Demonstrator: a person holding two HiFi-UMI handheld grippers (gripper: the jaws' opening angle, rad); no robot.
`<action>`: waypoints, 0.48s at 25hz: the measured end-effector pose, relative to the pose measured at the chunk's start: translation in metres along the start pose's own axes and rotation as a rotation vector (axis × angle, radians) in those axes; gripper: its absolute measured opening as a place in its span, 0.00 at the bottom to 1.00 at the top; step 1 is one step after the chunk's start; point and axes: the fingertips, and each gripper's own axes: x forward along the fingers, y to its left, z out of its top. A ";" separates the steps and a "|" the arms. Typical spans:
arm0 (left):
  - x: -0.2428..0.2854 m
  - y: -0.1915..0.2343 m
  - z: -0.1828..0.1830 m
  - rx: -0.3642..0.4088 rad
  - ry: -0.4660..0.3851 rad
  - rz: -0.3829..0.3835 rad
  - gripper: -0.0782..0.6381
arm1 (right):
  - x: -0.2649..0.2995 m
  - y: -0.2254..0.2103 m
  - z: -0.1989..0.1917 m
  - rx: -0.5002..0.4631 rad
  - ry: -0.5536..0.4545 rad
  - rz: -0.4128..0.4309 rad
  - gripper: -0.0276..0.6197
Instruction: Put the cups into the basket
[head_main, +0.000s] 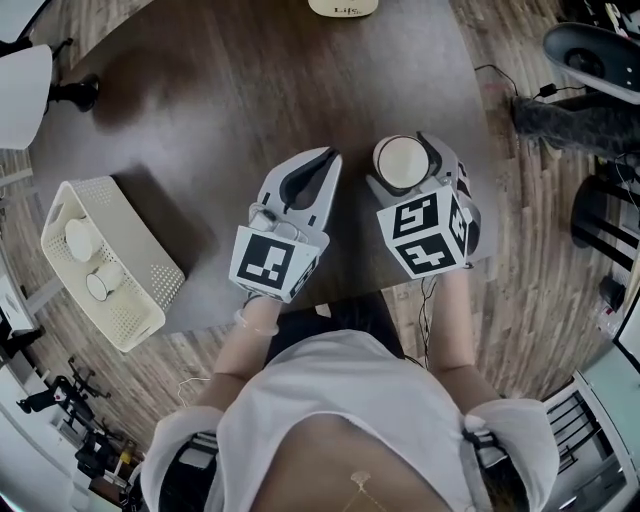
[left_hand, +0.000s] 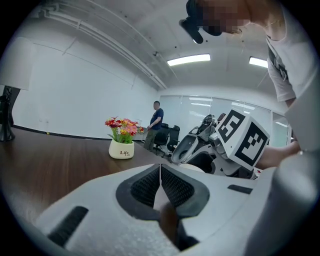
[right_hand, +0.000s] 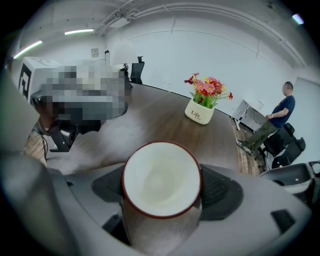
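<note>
So, largest first: we look down on the dark wooden table (head_main: 250, 90), and off to our left sits the white perforated basket (head_main: 150, 265) with two cups (head_main: 82, 240) already inside. Our right gripper (right_hand: 162, 182) has its jaws clamped on either side of a white cup with a red rim (right_hand: 161, 179), over the table's near right part, well apart from the basket. Our left gripper (left_hand: 160, 169), just beside it, has its jaws pressed together on nothing
</note>
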 end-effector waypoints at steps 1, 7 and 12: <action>-0.003 0.000 0.001 0.003 -0.004 0.001 0.12 | -0.002 0.003 0.001 0.000 -0.002 0.002 0.69; -0.022 0.004 0.012 0.032 -0.016 0.023 0.12 | -0.016 0.016 0.011 -0.011 -0.015 -0.001 0.69; -0.042 0.007 0.021 0.053 -0.031 0.046 0.12 | -0.028 0.028 0.018 -0.020 -0.028 -0.005 0.69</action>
